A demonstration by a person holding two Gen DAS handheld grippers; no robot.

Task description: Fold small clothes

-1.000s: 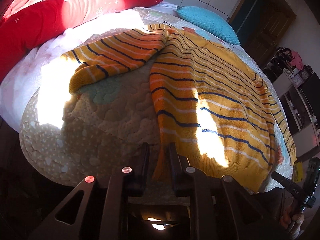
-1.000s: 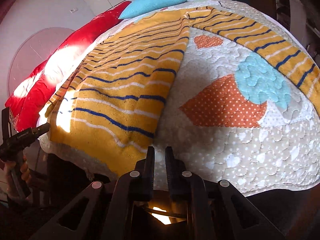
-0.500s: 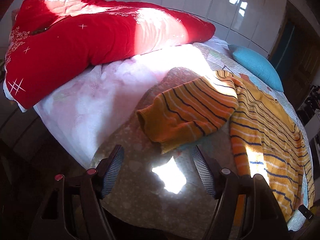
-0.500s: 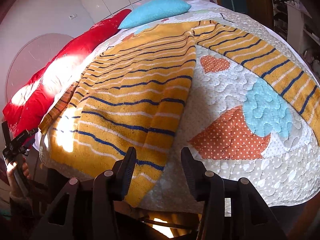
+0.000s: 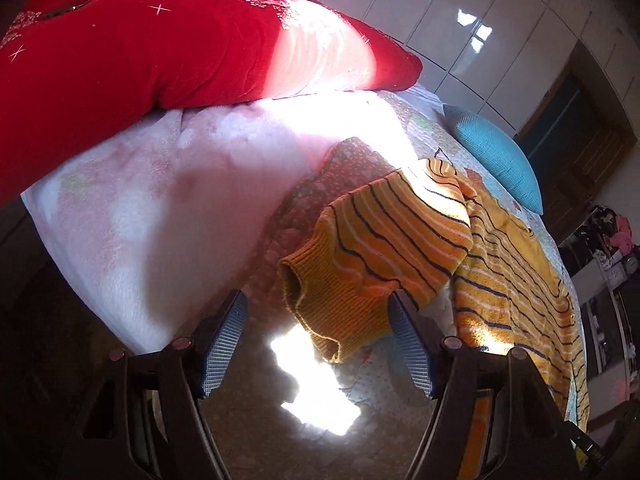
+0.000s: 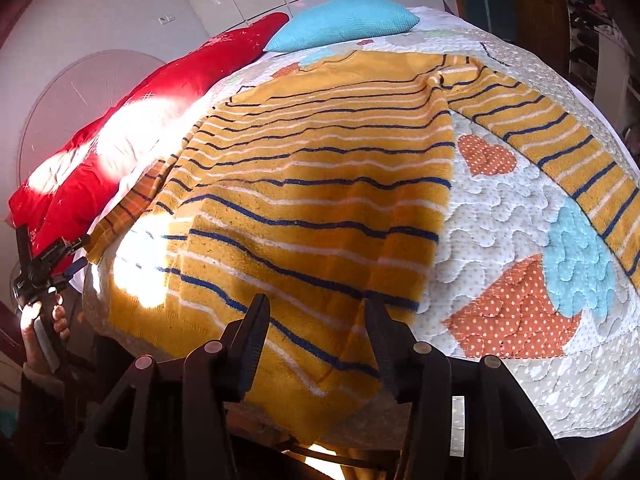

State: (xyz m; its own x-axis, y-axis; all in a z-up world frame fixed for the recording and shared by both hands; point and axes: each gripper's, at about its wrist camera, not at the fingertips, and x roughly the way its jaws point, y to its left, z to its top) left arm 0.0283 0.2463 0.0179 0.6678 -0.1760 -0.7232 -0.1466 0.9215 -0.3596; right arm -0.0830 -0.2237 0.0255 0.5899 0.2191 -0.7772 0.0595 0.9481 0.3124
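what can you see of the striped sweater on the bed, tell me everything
The striped sweater is a mustard-yellow knit with thin navy and white stripes. It lies spread flat on the patchwork quilt, hem hanging slightly over the near bed edge, neckline toward the blue pillow. One sleeve stretches straight out over the quilt; the other sleeve is bent, its ribbed cuff gaping. Sun patches fall across it. Nothing grips it.

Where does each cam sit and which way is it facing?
Left wrist: on the left gripper, angled down at the sweater's left sleeve cuff and red pillow; its own open fingers show.
Right wrist: on the right gripper, angled down over the sweater hem; open fingers, plus the left hand at the frame's left edge.
Shared: sweater, red pillow, blue pillow, quilt.
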